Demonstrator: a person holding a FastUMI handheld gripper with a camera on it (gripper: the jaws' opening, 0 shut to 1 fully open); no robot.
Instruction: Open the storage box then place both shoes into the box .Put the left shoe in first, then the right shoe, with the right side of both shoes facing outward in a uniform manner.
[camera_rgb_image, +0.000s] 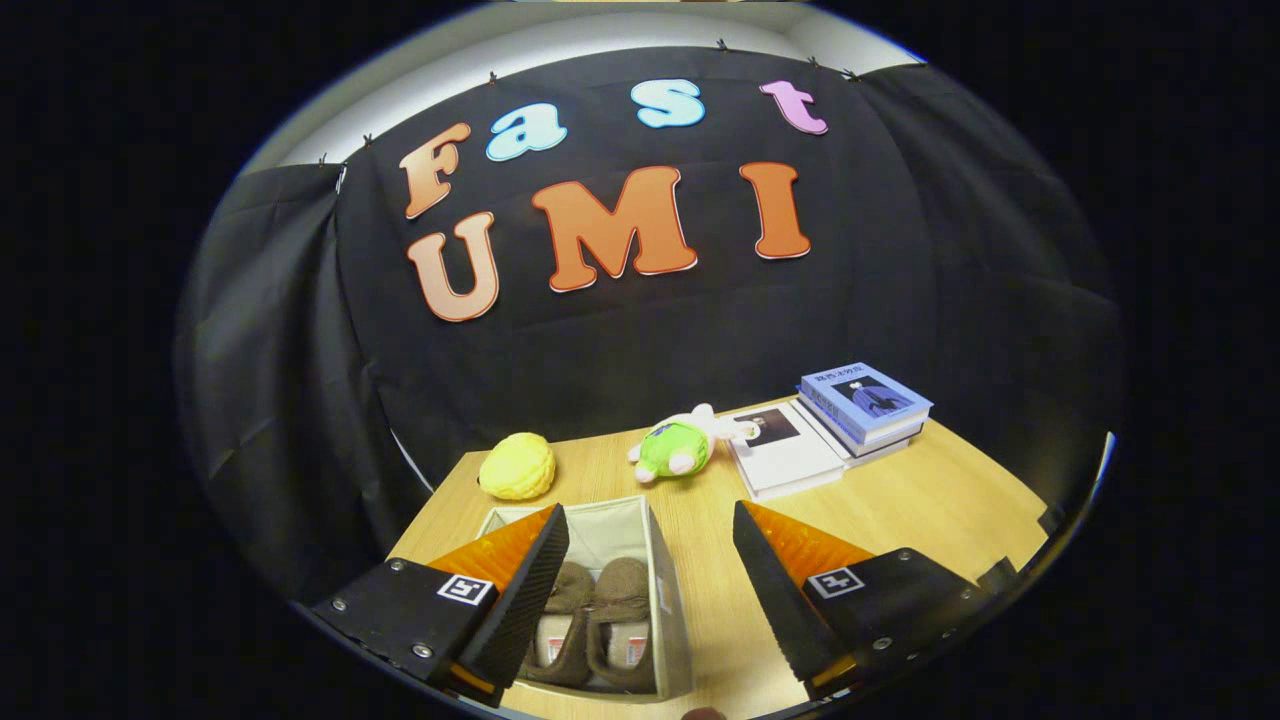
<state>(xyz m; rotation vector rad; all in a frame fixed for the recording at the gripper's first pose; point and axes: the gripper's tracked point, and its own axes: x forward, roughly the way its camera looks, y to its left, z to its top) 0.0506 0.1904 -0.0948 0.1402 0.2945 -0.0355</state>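
- So, the gripper (650, 580) has its fingers spread wide apart with nothing between them; it's holding nothing and hanging above the table (940, 500).
- The storage box (665, 570), a pale fabric one with its top open, sits below the fingers, mostly in the gap between them and shifted toward the left finger (525, 590), which covers its left part.
- Both shoes are in the box: two brown fuzzy slippers lying side by side, toes pointing away from the gripper.
- The left shoe (565, 610) is partly tucked behind the left finger, the right shoe (622, 605) is right next to it and touching it, closer to the middle of the gap.
- The right finger (775, 590) is off to the side of the box, over bare tabletop, not touching anything.
- Beyond the fingertips, further back on the table: a yellow knobbly ball (517, 466) past the left finger, and a green and white plush toy (678, 448) roughly straight ahead of the gap.
- Past the right finger there's a white book (785, 455) lying flat and a stack of books (865, 405) with a blue one on top, just beside it.
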